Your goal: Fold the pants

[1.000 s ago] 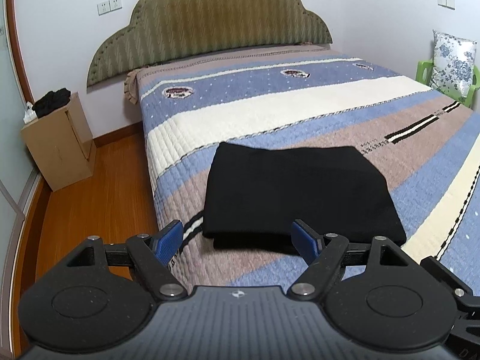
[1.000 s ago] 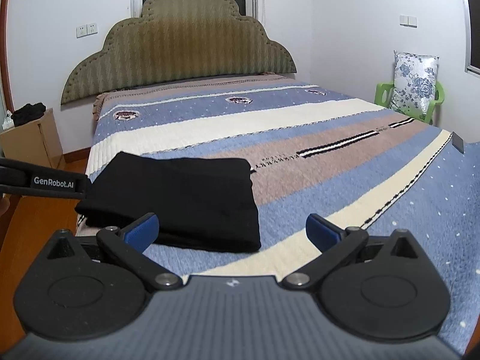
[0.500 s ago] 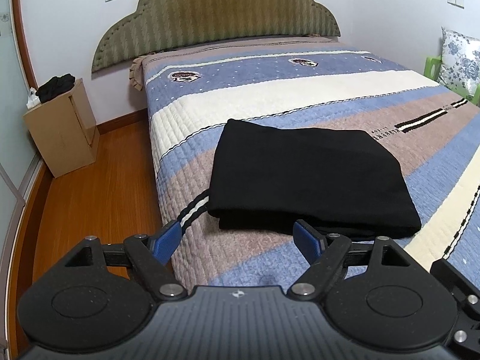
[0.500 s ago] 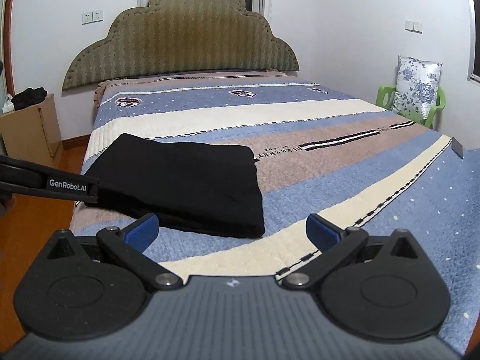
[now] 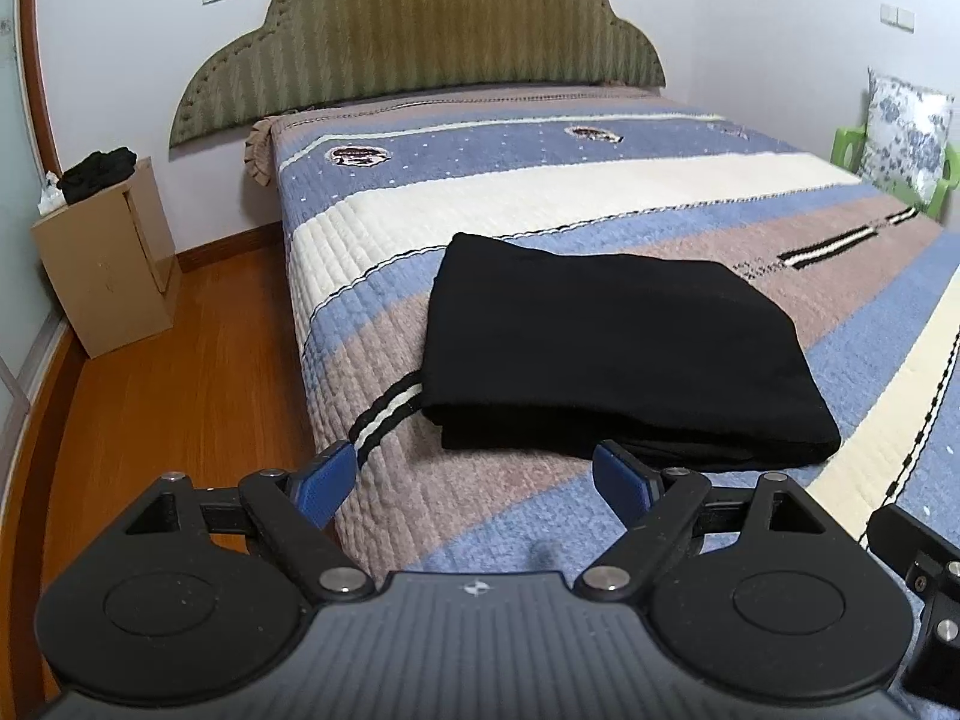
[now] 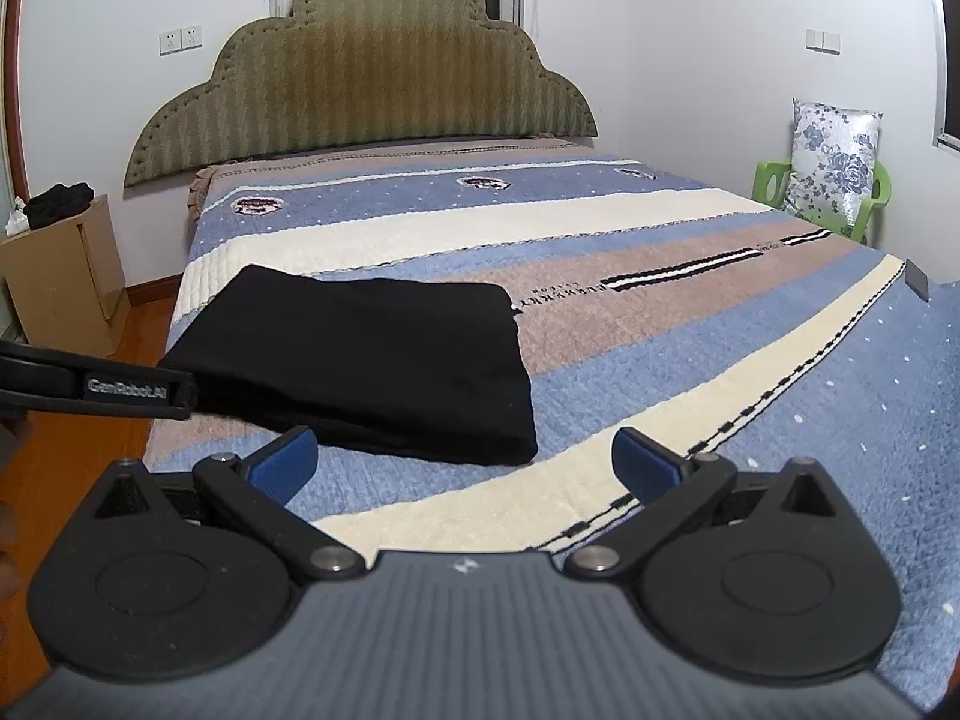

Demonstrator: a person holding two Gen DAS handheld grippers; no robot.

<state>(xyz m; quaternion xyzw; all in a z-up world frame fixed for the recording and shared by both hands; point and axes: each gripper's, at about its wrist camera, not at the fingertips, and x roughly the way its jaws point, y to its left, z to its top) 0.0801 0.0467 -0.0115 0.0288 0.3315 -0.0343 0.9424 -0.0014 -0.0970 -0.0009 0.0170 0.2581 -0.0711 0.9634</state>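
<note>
Lying folded near the bed [image 5: 372,300] edge, pants [image 5: 606,348] face opening left tongs [image 5: 474,480].

Matt black cloth pants [image 5: 606,348], quilted bedspread [image 5: 540,198]

The left wrist camera looks forward and down past its own blue fingertips [image 5: 624,477] from the bed's near corner, close over the striped bedspread [image 5: 540,204], facing the green headboard [image 5: 420,42]. The right wrist camera sits further right, facing the same way. Both share the folded black pants [image 6: 372,354], the cardboard box [image 5: 108,264] and the green chair [image 6: 864,204]; the dark bar at the right view's left edge is probably the left gripper [image 6: 126,391].
</note>
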